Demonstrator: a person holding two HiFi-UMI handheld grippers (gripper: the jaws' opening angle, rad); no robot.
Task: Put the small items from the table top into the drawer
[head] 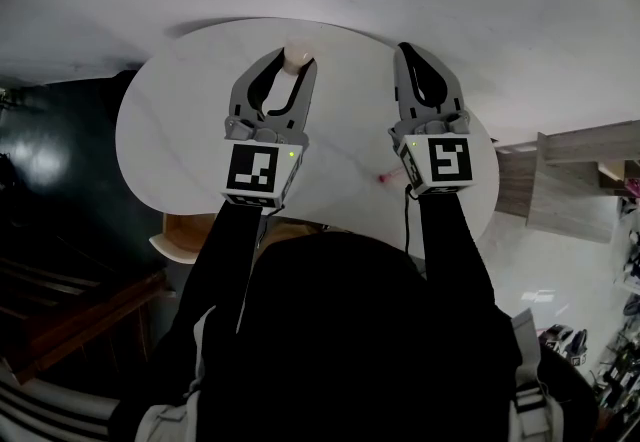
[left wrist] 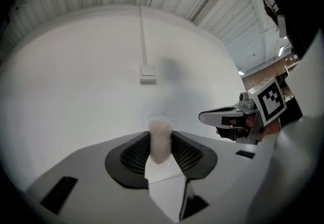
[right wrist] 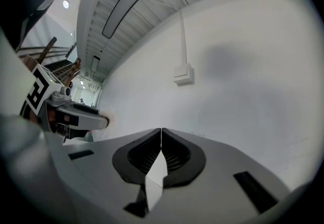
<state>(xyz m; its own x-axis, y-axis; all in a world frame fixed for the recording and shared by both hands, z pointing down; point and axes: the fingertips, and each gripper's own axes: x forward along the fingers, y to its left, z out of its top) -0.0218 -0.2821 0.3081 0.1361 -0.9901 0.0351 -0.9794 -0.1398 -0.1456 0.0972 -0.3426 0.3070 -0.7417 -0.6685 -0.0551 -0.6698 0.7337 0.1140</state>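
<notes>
The task is judged to be partway through a carrying step. One small item [left wrist: 160, 139] is clamped in the left gripper [head: 297, 62] and held up off the round white table top [head: 190, 100], not yet in any drawer. No open drawer is plainly shown. A light wooden shape [head: 185, 235] is seen under the near edge of the table, but whether it is the drawer cannot be told. A small pink speck [head: 384, 177] is seen on the table near the right gripper [right wrist: 161, 136] and may be another item to clear. That gripper is empty, its jaws pressed together. The held item is a pale, pinkish-white stub with a rounded top. It stands upright between the pads, which are set at a middling width.
</notes>
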